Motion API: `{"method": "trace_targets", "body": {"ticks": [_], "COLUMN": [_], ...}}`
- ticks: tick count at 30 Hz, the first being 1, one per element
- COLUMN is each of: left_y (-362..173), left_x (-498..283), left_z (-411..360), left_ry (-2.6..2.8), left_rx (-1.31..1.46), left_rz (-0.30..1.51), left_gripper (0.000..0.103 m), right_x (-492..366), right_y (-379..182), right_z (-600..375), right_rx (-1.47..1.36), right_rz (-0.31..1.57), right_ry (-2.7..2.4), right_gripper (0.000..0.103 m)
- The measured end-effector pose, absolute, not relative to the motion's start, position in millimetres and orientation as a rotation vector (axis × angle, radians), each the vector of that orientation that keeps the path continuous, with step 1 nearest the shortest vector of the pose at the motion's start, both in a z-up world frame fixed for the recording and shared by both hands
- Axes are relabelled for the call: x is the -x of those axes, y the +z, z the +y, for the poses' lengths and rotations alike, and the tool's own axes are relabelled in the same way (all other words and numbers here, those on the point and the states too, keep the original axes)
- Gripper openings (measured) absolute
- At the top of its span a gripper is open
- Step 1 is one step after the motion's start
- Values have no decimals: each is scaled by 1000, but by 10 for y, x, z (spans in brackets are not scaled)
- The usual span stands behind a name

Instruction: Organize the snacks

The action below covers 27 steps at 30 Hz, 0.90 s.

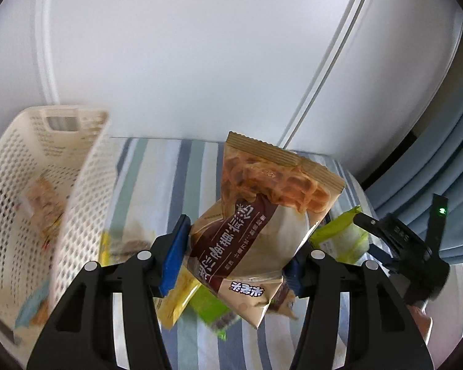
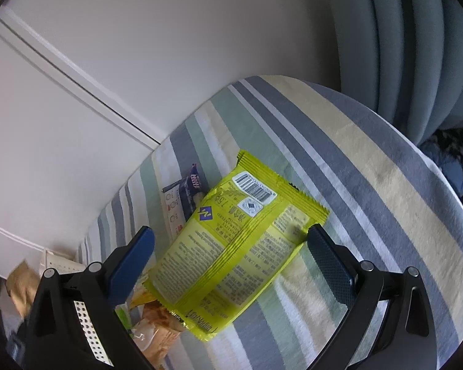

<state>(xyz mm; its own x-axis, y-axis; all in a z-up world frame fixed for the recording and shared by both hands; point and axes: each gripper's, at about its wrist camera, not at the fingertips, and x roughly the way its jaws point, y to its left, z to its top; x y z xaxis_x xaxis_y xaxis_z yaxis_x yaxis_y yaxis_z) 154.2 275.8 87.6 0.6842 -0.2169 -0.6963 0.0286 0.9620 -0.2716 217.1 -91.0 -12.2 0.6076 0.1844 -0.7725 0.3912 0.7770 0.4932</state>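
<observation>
Left claw [image 1: 234, 257] grips brown waffle packet [image 1: 262, 215]; right claw [image 2: 231, 259] wide around yellow packet [image 2: 234, 240].

Basket [image 1: 77, 166] motion-blurred, left side cut off by frame; snacks inside [image 1: 44, 206] just smears. Packets under brown waffle bag [image 1: 262, 215] mostly hidden. Dark blue packet [image 2: 188, 197] half covered by yellow one [image 2: 231, 246].

Both wrist views look close down along their jaws onto the same striped cloth [image 2: 339, 154], toward the white wall [image 1: 185, 61].
</observation>
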Motion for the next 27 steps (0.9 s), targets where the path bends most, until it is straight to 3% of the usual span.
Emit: {"method": "trace_targets", "body": {"ticks": [16, 24, 27], "left_y": [923, 882, 779], "left_x": [-1123, -1124, -1169], "left_z": [2636, 2690, 2721], "left_ry": [-80, -112, -167], "left_rx": [236, 279, 338], "left_rz": [608, 637, 702], "left_gripper": [56, 56, 63], "right_x": [-2273, -2385, -2376], "right_y": [-361, -321, -272], "right_z": [-705, -563, -578], "right_rx": [-763, -511, -448], "right_rz": [1015, 1032, 1024], "right_ry": [-96, -113, -126], "right_gripper": [98, 98, 97]}}
